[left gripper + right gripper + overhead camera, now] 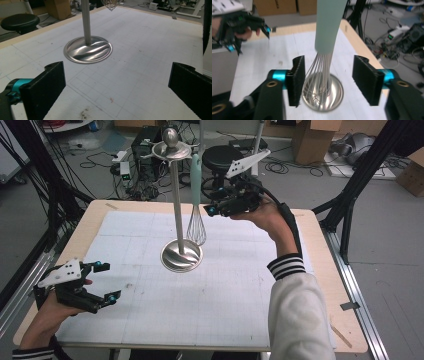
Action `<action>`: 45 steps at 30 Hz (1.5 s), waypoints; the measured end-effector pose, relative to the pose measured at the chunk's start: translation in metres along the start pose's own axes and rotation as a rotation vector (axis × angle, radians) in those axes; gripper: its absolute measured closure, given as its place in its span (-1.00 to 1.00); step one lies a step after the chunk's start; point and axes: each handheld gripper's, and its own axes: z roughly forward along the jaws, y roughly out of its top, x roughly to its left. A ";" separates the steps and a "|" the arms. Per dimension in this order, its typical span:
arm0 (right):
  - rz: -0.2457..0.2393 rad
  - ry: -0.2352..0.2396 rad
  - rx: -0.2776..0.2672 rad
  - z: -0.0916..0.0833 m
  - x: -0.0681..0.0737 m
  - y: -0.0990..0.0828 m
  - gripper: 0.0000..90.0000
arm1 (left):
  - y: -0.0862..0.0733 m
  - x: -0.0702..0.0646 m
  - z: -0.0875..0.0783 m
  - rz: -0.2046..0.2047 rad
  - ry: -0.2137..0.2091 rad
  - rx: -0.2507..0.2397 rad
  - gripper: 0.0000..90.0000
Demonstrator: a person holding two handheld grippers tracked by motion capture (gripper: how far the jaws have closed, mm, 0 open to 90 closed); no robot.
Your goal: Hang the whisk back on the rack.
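Observation:
A steel stand (176,195) with a round base (181,255) rises from the middle of the white mat. A whisk (196,180) with a pale teal handle hangs beside its pole from the top ring, wire head down over the base. My right gripper (210,209) is just right of the whisk at handle height. In the right gripper view the whisk (328,25) hangs between the pads (297,80), which stand apart from it, so my right gripper (328,80) is open. My left gripper (111,281) rests open at the mat's near left corner, nothing between its fingers (47,85).
The white gridded mat (225,290) covers a wooden table (327,285). In the left gripper view the stand's base (87,50) lies ahead and the whisk's tip (111,4) hangs above. A black stool (220,157), cables and boxes sit on the floor behind.

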 end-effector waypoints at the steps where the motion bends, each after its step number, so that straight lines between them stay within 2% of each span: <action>1: 0.000 -0.006 0.014 -0.002 0.002 -0.005 -0.18 | 0.000 0.000 0.000 0.002 -0.004 0.000 -0.96; 5: 0.010 -0.009 0.033 -0.009 0.010 -0.021 -0.36 | 0.001 -0.001 0.002 0.001 -0.009 -0.002 -0.96; 7: 0.009 -0.026 0.045 -0.013 0.015 -0.029 -0.43 | 0.002 -0.001 0.003 0.001 -0.010 -0.002 -0.96; 10: 0.035 -0.054 0.044 -0.019 0.020 -0.041 -0.68 | 0.002 -0.001 0.004 0.000 -0.009 0.000 -0.96; 13: 0.055 -0.073 0.017 -0.027 0.026 -0.054 -0.92 | 0.002 0.000 0.006 0.003 -0.010 0.003 -0.96; 14: 0.050 -0.078 0.015 -0.029 0.028 -0.058 -0.99 | 0.002 0.000 0.006 0.004 -0.012 0.006 -0.96; 20: 0.086 -0.114 -0.004 -0.041 0.042 -0.082 -0.99 | 0.002 -0.001 0.005 0.005 -0.011 0.005 -0.96; 23: 0.099 -0.124 -0.035 -0.045 0.047 -0.095 -0.99 | 0.002 -0.001 0.006 0.005 -0.010 0.008 -0.96; 31: 0.130 -0.175 -0.080 -0.057 0.068 -0.143 -0.99 | 0.001 0.000 0.007 -0.004 -0.008 0.005 -0.96; 39: 0.182 -0.216 -0.123 -0.057 0.085 -0.189 -0.99 | 0.002 0.000 0.009 0.000 -0.009 0.010 -0.96; 45: 0.189 -0.257 -0.132 -0.057 0.092 -0.215 -0.99 | 0.002 -0.002 0.010 0.004 -0.010 0.017 -0.96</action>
